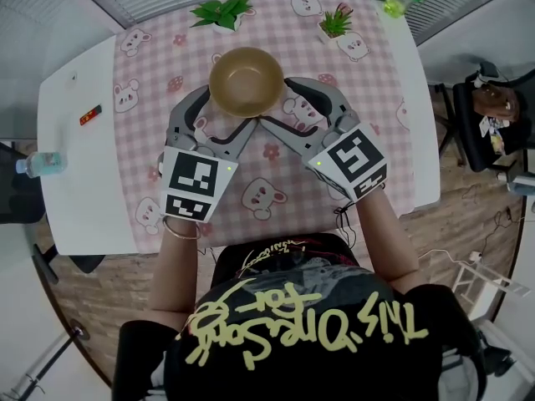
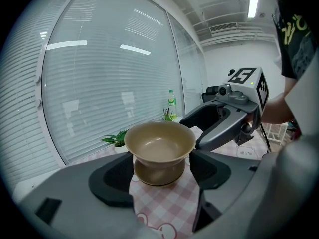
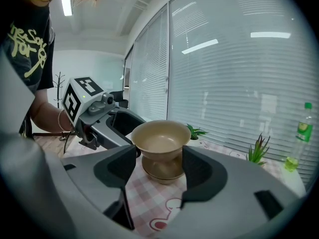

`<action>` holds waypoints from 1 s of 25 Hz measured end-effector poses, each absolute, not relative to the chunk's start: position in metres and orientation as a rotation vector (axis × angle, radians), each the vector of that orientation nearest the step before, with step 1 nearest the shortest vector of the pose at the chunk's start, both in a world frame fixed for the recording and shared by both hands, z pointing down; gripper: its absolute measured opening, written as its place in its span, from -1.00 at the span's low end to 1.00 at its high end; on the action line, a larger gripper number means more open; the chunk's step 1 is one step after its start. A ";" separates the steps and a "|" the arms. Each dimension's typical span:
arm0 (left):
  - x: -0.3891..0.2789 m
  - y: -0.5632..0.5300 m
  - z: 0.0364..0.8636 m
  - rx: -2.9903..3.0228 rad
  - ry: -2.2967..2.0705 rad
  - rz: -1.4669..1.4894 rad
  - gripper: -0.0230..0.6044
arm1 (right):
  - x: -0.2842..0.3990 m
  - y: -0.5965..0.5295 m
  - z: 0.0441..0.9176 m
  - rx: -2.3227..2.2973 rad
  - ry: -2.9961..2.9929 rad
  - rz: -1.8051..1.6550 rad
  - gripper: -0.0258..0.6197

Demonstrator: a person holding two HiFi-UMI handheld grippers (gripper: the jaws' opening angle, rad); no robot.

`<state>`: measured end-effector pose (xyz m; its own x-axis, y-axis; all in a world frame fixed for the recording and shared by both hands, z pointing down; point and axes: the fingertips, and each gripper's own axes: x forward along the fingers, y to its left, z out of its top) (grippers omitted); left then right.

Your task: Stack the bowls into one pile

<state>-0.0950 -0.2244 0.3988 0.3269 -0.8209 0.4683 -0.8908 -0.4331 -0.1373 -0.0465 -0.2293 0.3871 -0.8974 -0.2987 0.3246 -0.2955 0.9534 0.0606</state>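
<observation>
Left gripper (image 1: 228,110) and right gripper (image 1: 279,104) are held spread wide, flanking the pile; upper bowl (image 1: 246,80) is seen nested in lower bowl (image 2: 158,174) on the checked tablecloth (image 1: 276,32).

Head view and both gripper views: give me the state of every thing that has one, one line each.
Top bowl: nested upright in the lower bowl.
Lower bowl: upright on the tablecloth, holding the top bowl.
Left gripper: jaws open, gripping nothing.
Right gripper: jaws open, gripping nothing.
Green bottle: upright.
</observation>
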 end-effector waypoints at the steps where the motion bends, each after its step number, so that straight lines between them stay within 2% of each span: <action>1: -0.095 -0.226 0.400 2.437 -1.585 0.726 0.19 | -0.047 -0.230 0.388 0.434 -2.770 -0.013 -0.01; 25: -0.097 -0.235 0.434 2.390 -1.539 0.715 0.19 | -0.048 -0.240 0.420 0.428 -2.715 0.042 -0.01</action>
